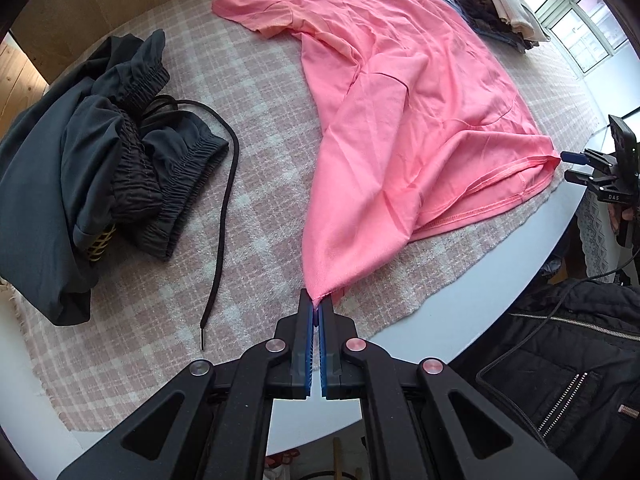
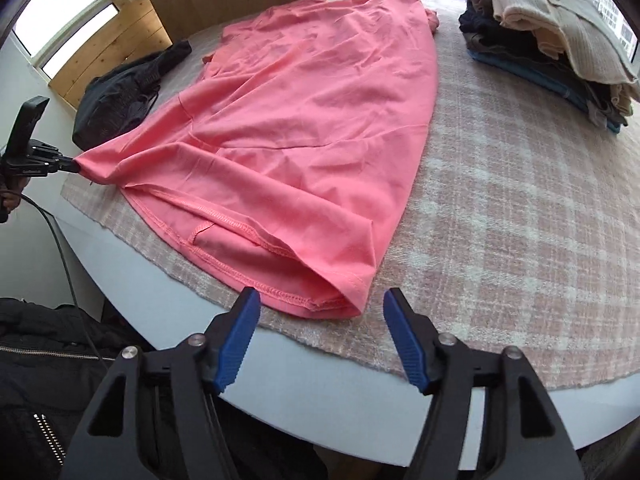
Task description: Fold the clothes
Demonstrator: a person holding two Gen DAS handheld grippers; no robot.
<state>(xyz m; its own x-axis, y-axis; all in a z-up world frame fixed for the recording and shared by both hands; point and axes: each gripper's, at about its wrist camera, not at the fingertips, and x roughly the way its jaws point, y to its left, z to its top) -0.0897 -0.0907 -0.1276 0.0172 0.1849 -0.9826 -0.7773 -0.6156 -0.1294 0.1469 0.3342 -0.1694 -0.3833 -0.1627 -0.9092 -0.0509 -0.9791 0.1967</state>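
Left gripper (image 1: 318,312) jaws pinch pink shirt (image 1: 400,120) corner, right gripper (image 2: 320,312) jaws gape empty, dark shorts (image 1: 100,168) beside

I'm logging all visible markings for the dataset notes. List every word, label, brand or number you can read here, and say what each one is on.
"DAS", white letters on the black body of the right gripper, seen from the left wrist view.
A short white line of print on the body of the left gripper, seen from the right wrist view: too small and blurred to read.
A small pinkish tag on the black jacket: no legible text.
Nothing else carries writing.
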